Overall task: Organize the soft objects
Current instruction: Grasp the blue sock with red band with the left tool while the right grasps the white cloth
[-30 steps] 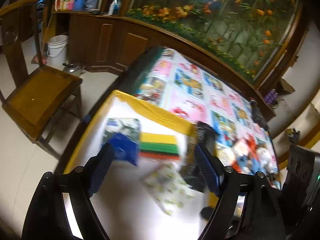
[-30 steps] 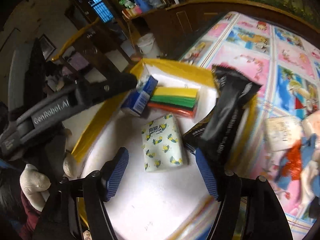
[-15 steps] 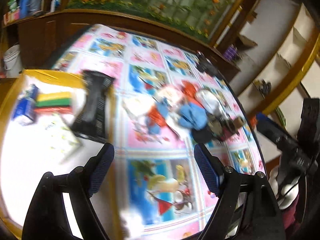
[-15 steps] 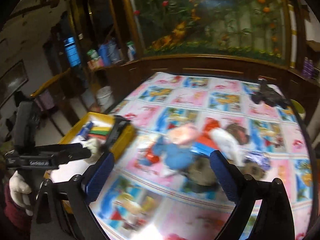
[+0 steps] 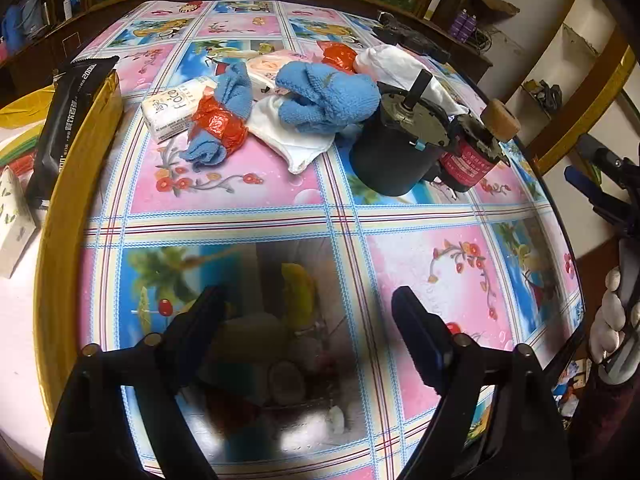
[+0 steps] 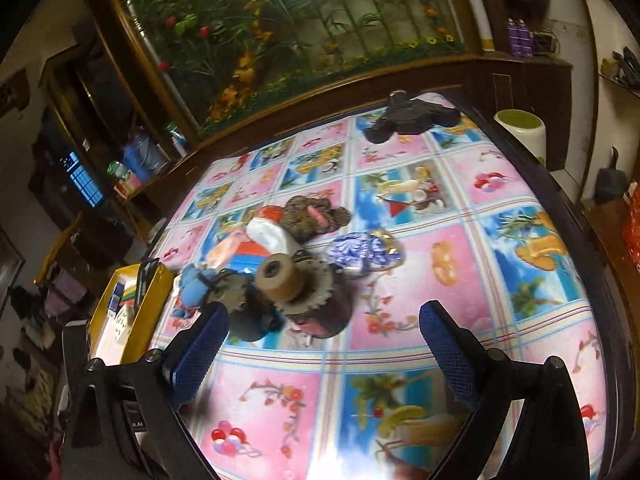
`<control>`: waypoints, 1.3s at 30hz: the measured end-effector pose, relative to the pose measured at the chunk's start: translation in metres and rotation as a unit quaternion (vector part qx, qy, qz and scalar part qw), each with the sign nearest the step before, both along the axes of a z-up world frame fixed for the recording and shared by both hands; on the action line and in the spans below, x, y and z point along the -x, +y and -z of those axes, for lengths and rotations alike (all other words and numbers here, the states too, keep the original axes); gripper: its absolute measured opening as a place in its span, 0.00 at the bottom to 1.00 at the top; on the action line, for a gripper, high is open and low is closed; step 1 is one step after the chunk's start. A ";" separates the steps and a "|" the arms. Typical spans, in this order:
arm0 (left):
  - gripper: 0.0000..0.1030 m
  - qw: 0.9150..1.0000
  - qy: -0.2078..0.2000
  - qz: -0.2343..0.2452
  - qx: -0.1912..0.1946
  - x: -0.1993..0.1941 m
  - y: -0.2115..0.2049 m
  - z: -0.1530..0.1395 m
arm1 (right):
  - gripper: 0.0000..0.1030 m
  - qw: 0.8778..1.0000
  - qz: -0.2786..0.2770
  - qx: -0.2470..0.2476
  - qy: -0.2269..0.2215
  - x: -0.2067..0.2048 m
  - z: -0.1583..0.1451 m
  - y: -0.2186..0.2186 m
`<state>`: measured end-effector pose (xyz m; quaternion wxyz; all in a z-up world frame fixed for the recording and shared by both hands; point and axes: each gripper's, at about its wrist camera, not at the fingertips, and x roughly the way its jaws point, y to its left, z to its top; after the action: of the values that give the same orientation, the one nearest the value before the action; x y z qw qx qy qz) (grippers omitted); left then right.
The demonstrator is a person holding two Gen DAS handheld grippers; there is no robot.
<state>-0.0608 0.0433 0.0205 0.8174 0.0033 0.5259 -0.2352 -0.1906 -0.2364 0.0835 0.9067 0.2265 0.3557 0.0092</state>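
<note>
A pile of soft things lies mid-table: blue towels (image 5: 328,96), a white cloth (image 5: 292,136), crumpled red plastic (image 5: 218,120) and a tissue pack (image 5: 176,110). My left gripper (image 5: 308,300) hovers over bare tablecloth in front of the pile; its jaws are opening with nothing between them. My right gripper (image 6: 324,332) stands open and empty, just short of two motors (image 6: 288,284). A blue towel (image 6: 192,284) and a blue-white pouch (image 6: 364,252) lie beside them. At the left, the yellow-rimmed box (image 5: 60,216) has a black packet (image 5: 68,120) leaning over its rim.
A black motor (image 5: 396,148) and a red-labelled motor (image 5: 468,160) stand right of the pile. A dark object (image 6: 408,118) sits at the table's far edge, with a white and green cup (image 6: 520,128) beyond. My right gripper (image 5: 600,184) and a gloved hand (image 5: 612,320) show off the table's right edge.
Both grippers swung from the yellow box to the pile on the table. The left let go of a blue pack, the right of the black packet; both opened wider.
</note>
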 end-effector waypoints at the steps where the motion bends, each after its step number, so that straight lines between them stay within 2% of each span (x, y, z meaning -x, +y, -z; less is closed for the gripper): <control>1: 0.99 1.000 0.006 -0.003 0.006 0.000 0.001 0.001 | 0.95 1.000 0.001 -0.003 0.001 -0.002 0.001 -0.003; 3: 1.00 1.000 0.014 -0.009 0.010 0.001 0.001 0.004 | 0.95 1.000 0.001 -0.012 0.003 -0.007 0.002 -0.009; 6: 1.00 1.000 0.019 0.013 -0.004 0.004 -0.003 0.005 | 0.95 1.000 -0.006 -0.020 0.008 -0.021 0.003 -0.013; 8: 1.00 0.999 0.027 0.026 0.002 0.001 0.001 0.003 | 0.95 1.000 -0.014 -0.020 0.015 -0.034 0.004 -0.012; 10: 0.90 0.999 0.032 0.033 0.025 -0.003 0.008 -0.004 | 0.95 0.999 -0.024 -0.020 0.027 -0.048 0.002 -0.009; 11: 0.88 0.999 0.017 0.031 0.026 -0.006 0.012 -0.012 | 0.95 0.999 -0.032 -0.019 0.035 -0.057 0.000 -0.007; 13: 0.88 0.999 -0.023 0.022 0.005 -0.015 0.018 -0.027 | 0.95 0.998 -0.047 -0.013 0.047 -0.075 -0.002 -0.002; 16: 0.88 0.999 -0.045 0.014 -0.024 -0.040 0.021 -0.037 | 0.95 0.995 -0.073 -0.006 0.071 -0.104 -0.004 0.005; 17: 0.88 0.998 -0.052 0.015 -0.035 -0.049 0.020 -0.038 | 0.95 0.993 -0.087 -0.006 0.084 -0.119 -0.004 0.009; 20: 0.77 0.994 -0.070 0.029 -0.073 -0.074 0.012 -0.037 | 0.95 0.985 -0.126 -0.022 0.119 -0.155 0.000 0.015; 22: 0.74 0.993 -0.071 0.043 -0.084 -0.087 0.004 -0.032 | 0.94 0.978 -0.148 -0.026 0.142 -0.180 0.003 0.020; 24: 0.55 0.993 -0.058 0.060 -0.082 -0.097 -0.001 -0.024 | 0.93 0.972 -0.168 -0.019 0.160 -0.202 0.008 0.024; 25: 0.52 0.994 -0.047 0.066 -0.078 -0.103 -0.003 -0.019 | 0.93 0.970 -0.177 -0.017 0.167 -0.211 0.011 0.026; 28: 0.50 0.993 -0.044 0.065 -0.084 -0.112 -0.012 -0.010 | 0.90 0.960 -0.208 -0.021 0.187 -0.235 0.018 0.035; 32: 0.50 0.993 -0.040 0.057 -0.092 -0.124 -0.017 0.002 | 0.85 0.951 -0.229 0.013 0.206 -0.261 0.030 0.049; 34: 0.51 0.994 -0.039 0.054 -0.084 -0.127 -0.018 0.005 | 0.79 0.948 -0.232 0.024 0.218 -0.270 0.039 0.056; 35: 0.49 0.995 -0.038 0.052 -0.082 -0.127 -0.018 0.005 | 0.71 0.946 -0.235 0.025 0.223 -0.274 0.043 0.059; 36: 0.35 0.996 -0.037 0.048 -0.073 -0.128 -0.016 0.004 | 0.63 0.944 -0.239 0.023 0.227 -0.278 0.048 0.062; 37: 0.26 0.997 -0.033 0.044 -0.063 -0.129 -0.015 0.003 | 0.59 0.943 -0.241 0.023 0.228 -0.279 0.052 0.065; 38: 0.26 0.997 -0.027 0.039 -0.054 -0.130 -0.013 0.003 | 0.48 0.942 -0.241 0.022 0.231 -0.282 0.056 0.066; 39: 0.26 0.998 -0.026 0.032 -0.047 -0.131 -0.011 0.002 | 0.33 0.943 -0.239 0.020 0.232 -0.283 0.059 0.067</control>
<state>0.0699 0.0322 0.0188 0.8220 0.0649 0.5142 -0.2359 0.0929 -0.1699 0.0249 0.7744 0.1125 0.6002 0.1656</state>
